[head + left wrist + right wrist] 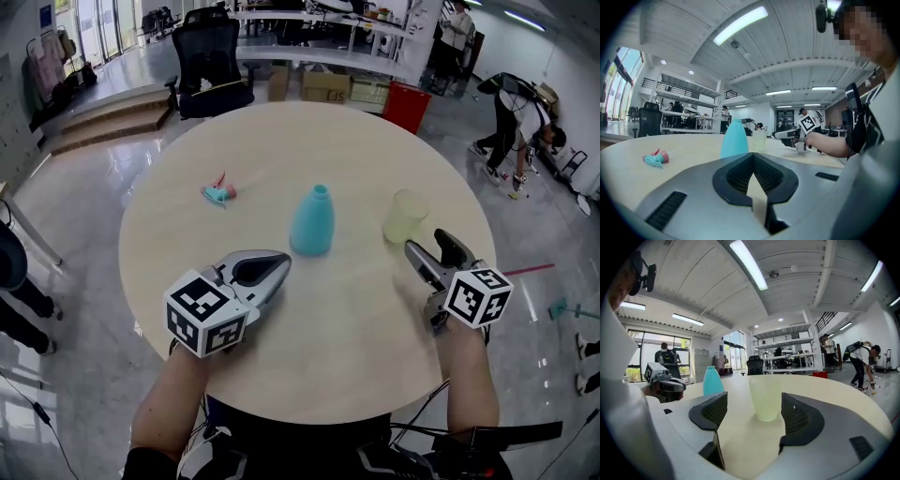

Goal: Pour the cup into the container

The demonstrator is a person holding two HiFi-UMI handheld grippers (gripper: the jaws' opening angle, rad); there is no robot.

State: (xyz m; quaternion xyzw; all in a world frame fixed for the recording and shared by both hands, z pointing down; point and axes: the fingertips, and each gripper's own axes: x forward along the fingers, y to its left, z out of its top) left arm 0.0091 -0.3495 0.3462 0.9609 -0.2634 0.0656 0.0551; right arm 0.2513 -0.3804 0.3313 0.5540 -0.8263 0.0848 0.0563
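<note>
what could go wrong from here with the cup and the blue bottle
The cup sits off centre ahead of the open right gripper, so one jaw might knock it over. The blue bottle has a narrow mouth, so pouring could spill onto the table. The left gripper lies shut, apart from the bottle; nothing steadies it.

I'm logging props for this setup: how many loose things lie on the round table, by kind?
Blue bottle: 1
Pale yellow cup: 1
Teal and pink nozzle piece: 1
Total: 3
</note>
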